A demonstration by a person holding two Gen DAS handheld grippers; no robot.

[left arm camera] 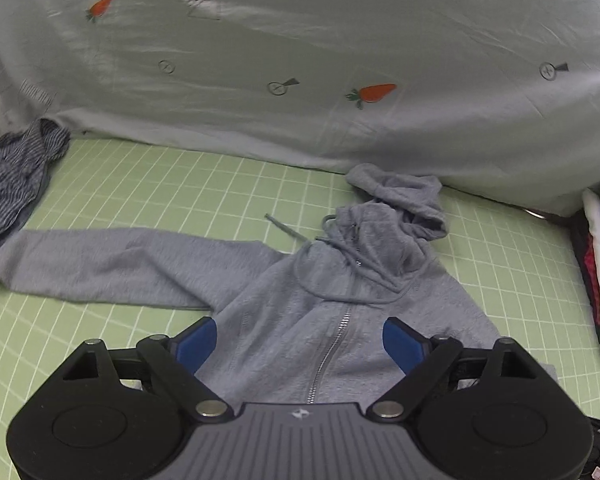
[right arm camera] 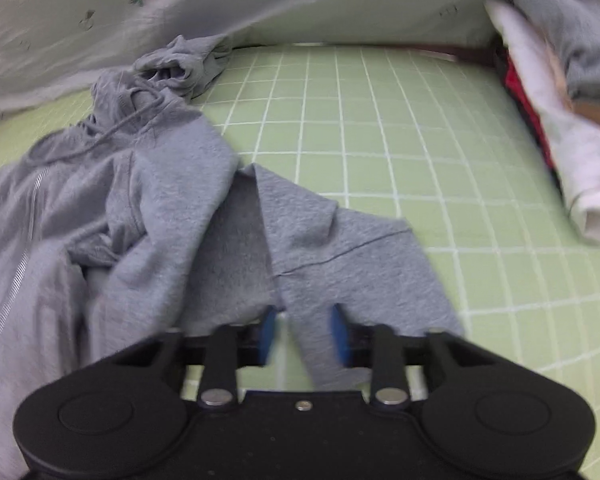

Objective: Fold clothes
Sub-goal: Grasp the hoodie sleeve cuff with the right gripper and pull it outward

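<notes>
grey hoodie sleeve pinched by right gripper (frame blurred).

Table: light-green mat with a white grid, covering the whole surface.
Centre: grey zip hoodie, front up, one sleeve stretched toward the left of the frame.
Upper left: crumpled blue striped garment.
Right edge: stack of folded clothes.
Back edge: pale carrot-print sheet.

Even soft indoor light, faint shadows; fisheye bending, dark corners; right wrist view motion-blurred.
</notes>
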